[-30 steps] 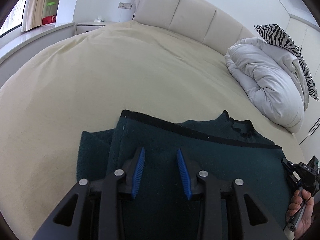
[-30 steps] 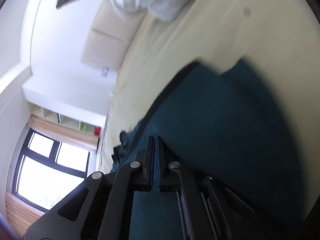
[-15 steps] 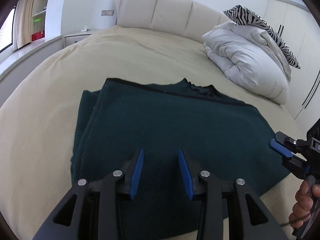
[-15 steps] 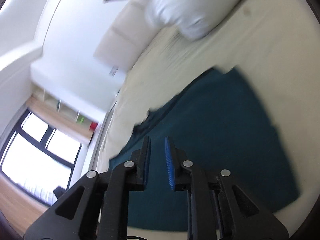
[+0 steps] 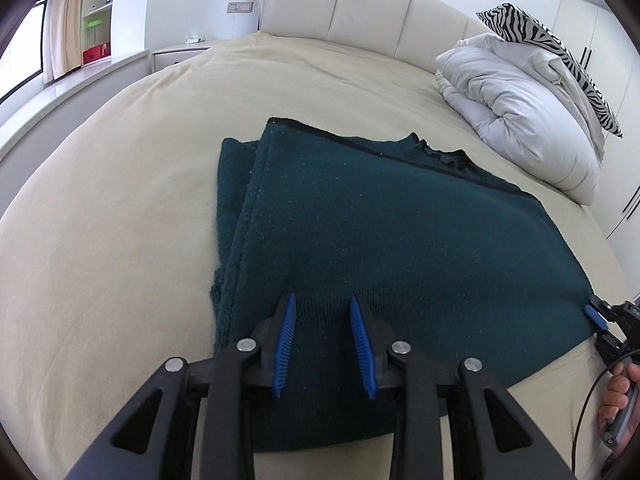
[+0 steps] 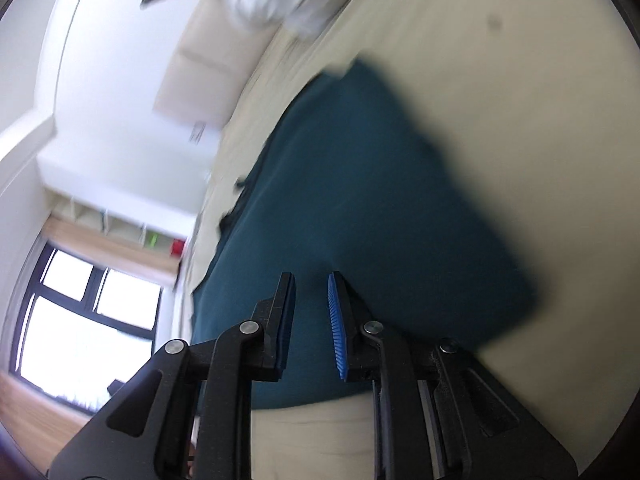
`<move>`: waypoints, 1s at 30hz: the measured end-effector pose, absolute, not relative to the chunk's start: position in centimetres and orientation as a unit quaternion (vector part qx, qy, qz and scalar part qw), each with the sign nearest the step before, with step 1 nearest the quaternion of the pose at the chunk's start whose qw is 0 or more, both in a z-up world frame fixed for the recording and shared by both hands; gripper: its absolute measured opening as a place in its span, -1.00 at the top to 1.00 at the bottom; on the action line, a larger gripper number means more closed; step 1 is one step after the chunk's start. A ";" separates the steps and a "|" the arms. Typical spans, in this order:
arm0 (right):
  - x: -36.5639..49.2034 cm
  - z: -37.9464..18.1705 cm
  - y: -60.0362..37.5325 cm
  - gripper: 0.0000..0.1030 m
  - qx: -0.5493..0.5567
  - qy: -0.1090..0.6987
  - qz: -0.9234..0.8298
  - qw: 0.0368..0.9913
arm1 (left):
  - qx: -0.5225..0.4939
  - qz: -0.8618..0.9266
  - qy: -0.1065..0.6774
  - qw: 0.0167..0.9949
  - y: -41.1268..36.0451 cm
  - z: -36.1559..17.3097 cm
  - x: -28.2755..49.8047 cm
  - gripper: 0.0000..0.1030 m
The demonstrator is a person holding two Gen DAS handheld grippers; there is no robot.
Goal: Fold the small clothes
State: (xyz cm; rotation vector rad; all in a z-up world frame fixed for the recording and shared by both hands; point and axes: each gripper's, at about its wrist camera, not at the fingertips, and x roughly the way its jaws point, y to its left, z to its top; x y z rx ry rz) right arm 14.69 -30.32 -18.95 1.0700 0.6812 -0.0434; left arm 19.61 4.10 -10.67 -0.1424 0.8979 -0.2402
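On the bed [image 5: 120, 208], the folded sweater [image 5: 380, 232] lies flat (both grippers' fingers [image 5: 285, 336] parted, empty).

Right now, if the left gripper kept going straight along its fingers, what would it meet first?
Most likely the dark green garment folded on the bed. The left gripper is open and aimed across its near part; depth is unclear, so contact may be shallow.
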 end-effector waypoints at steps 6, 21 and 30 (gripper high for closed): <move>9.8 -15.6 -33.2 0.53 0.444 0.303 -0.129 0.833 | -0.069 -0.116 0.433 0.891 4.2 -10.8 19.6 0.37; 7.6 -12.1 -33.8 -0.07 0.413 0.324 -0.090 0.846 | -0.089 -0.122 0.434 0.888 3.8 -9.1 19.5 0.03; 12.7 -15.4 -37.2 -0.07 0.456 0.377 -0.040 0.805 | -0.102 -0.178 0.440 0.874 -0.9 -8.8 22.0 -0.16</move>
